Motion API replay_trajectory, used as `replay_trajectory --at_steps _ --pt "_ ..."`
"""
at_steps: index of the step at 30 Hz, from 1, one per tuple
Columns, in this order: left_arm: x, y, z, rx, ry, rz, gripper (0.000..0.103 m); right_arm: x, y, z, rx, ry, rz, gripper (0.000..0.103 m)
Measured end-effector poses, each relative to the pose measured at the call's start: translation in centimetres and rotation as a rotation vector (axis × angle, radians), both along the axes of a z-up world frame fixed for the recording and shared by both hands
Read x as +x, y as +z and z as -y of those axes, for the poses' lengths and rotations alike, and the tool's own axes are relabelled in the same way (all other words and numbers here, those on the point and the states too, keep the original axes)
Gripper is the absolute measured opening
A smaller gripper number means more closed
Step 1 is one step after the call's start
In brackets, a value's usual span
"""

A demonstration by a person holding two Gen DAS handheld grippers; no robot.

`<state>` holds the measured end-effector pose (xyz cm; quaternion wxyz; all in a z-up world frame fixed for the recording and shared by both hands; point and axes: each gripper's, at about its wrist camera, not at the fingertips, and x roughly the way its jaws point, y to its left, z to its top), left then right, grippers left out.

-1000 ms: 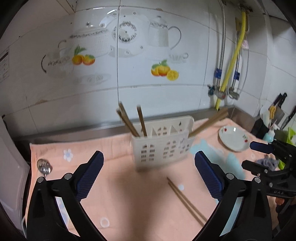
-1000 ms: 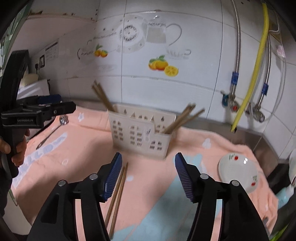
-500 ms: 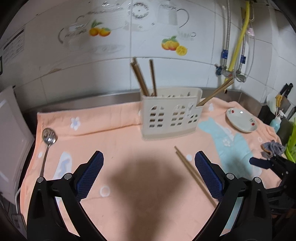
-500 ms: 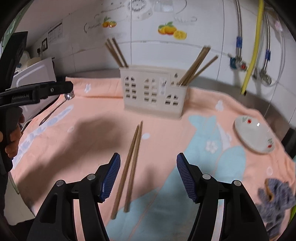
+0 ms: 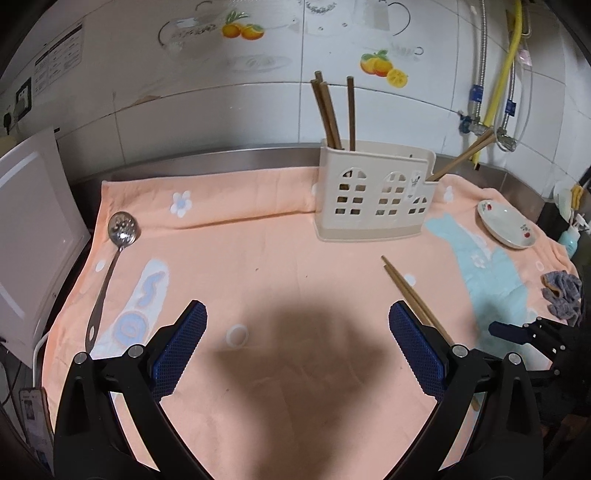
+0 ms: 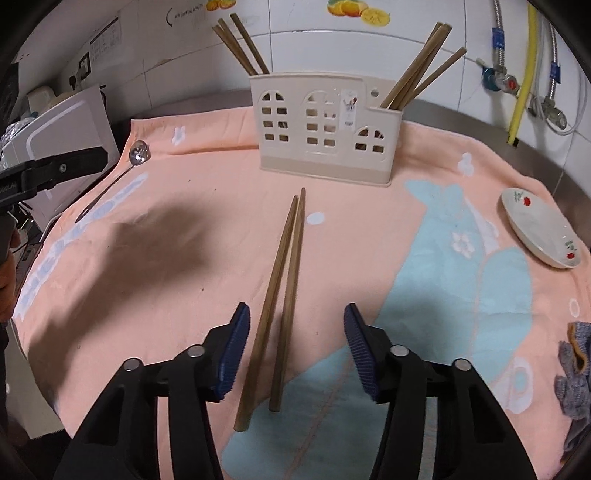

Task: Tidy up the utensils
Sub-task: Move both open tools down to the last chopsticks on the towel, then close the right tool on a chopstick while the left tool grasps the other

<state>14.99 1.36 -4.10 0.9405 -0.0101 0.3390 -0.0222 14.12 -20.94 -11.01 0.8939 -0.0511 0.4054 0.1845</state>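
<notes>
White glazed tiles (image 5: 258, 122) cover the back wall, printed with a teapot, cups and oranges (image 5: 242, 30). A peach towel (image 5: 266, 258) with pale blue patches and small white flowers is spread over the table, and a steel rim (image 5: 207, 162) runs along its back edge. At the right, a yellow hose (image 5: 506, 66) and braided metal hoses (image 6: 552, 55) hang down to valves on the wall. A white appliance (image 5: 29, 229) stands at the left. A broad dark shadow (image 5: 306, 354) lies on the towel.
</notes>
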Motion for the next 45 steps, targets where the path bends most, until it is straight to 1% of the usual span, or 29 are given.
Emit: replay_trajectory --at_steps 2,4,7,8,10,13,15,19,29,31,38,45 --pt "-0.1 -0.1 -0.2 -0.003 0.004 -0.002 0.098 0.3 -0.4 -0.2 0.001 0.0 -0.01 0.045" --pt "-0.1 -0.2 -0.4 -0.005 0.008 -0.005 0.098 0.5 -0.6 -0.2 0.005 0.001 -0.02 0.035" --pt "-0.2 -0.4 -0.6 -0.006 0.016 -0.01 0.098 0.8 -1.0 -0.4 0.006 0.001 -0.035 0.028" --pt "-0.2 -0.5 -0.6 -0.007 0.018 -0.011 0.098 0.8 -1.1 -0.4 0.006 0.001 -0.037 0.027" --pt "-0.3 -0.7 -0.7 -0.012 0.021 -0.015 0.098 1.0 -1.3 -0.5 0.007 0.002 -0.046 0.021" --pt "-0.3 -1.0 -0.7 -0.014 0.022 -0.021 0.098 1.2 -1.4 -0.8 0.003 0.007 -0.054 0.019" --pt "-0.4 -1.3 -0.7 -0.013 0.021 -0.026 0.098 1.2 -1.5 -0.9 -0.001 0.007 -0.058 0.015" --pt "-0.4 -1.5 -0.6 -0.018 0.023 -0.031 0.098 1.4 -1.7 -1.2 -0.008 0.01 -0.068 0.01" --pt "-0.4 -1.8 -0.7 -0.031 0.026 -0.037 0.098 1.5 -2.2 -1.6 -0.029 0.004 -0.077 0.009" --pt "-0.4 -1.9 -0.7 -0.033 0.024 -0.04 0.098 1.5 -2.2 -1.7 -0.034 0.003 -0.073 0.008" --pt "-0.5 -2.5 0.5 -0.031 0.004 -0.062 0.098 1.4 -2.0 -1.1 -0.011 -0.006 -0.064 0.007" --pt "-0.8 -3.7 2.3 -0.079 -0.014 -0.104 0.098 0.9 -0.7 0.4 0.023 -0.024 -0.026 0.006"
